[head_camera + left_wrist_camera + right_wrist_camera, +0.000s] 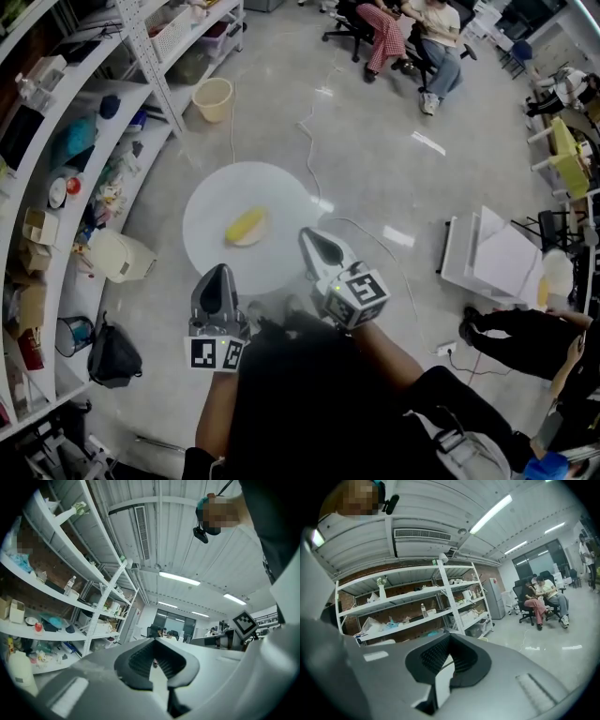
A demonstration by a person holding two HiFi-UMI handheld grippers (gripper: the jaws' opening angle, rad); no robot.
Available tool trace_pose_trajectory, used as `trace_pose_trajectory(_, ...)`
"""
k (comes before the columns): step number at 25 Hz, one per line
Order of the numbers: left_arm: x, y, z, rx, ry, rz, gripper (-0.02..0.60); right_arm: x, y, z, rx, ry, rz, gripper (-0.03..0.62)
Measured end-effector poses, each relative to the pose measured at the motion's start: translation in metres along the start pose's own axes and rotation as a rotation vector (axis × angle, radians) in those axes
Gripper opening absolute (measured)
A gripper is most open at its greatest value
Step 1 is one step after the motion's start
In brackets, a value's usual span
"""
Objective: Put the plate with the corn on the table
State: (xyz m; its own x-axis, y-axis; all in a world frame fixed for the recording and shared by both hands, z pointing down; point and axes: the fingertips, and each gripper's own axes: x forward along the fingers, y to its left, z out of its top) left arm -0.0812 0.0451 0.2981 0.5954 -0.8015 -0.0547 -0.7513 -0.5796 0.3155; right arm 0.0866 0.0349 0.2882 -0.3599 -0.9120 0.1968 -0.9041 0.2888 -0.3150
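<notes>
both grippers are clamped on the plate [211,211], one on each side of its near rim: the left gripper [220,274] bites the near-left edge, the right gripper [309,236] the near-right edge. each gripper view shows the jaws closed down to a thin slot with only the white rim [158,681] edge-on between the pads, same on the right [443,685]. the plate is in the air over the grey floor [375,169], roughly flat, not on any table yet. the corn [246,225] sits near the plate's middle, ahead of both sets of fingers and between them, about equally far from each, maybe a touch nearer the left. its long axis runs diagonally, near-left to far-right in the head view, so it looks free to roll toward either gripper if the plate tips sideways. my read: the key relation is plate to landing surface. the only table-like thing i see is a white flat unit [497,258] off to the right, well apart from the plate and on the right gripper's side, so the carry would swing right with the right hand leading; can't confirm it's the target table. writing: none readable. the cubes on the grippers carry only black-and-white square markers [217,353], and the stuff on the shelves [103,112] is too small to read any brand or label.
</notes>
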Motion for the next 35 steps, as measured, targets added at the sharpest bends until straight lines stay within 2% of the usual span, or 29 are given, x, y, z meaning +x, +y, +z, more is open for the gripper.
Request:
trace_pose_trajectory(16,0.015,-0.037,-0.01,0.046,0.005,0.013,0.003,-0.022,-0.025,-0.009,0.008,0.006,0.057,0.011)
trace_pose_trajectory(23,0.011,-0.039,-0.01,0.052,0.006,0.011,0.003,-0.024,-0.018,-0.012,-0.023,0.016,0.07,0.009)
trace_pose_trajectory(35,0.007,-0.044,-0.01,0.056,0.002,0.003,0.003,-0.029,-0.014,-0.01,-0.005,-0.009,0.082,0.009)
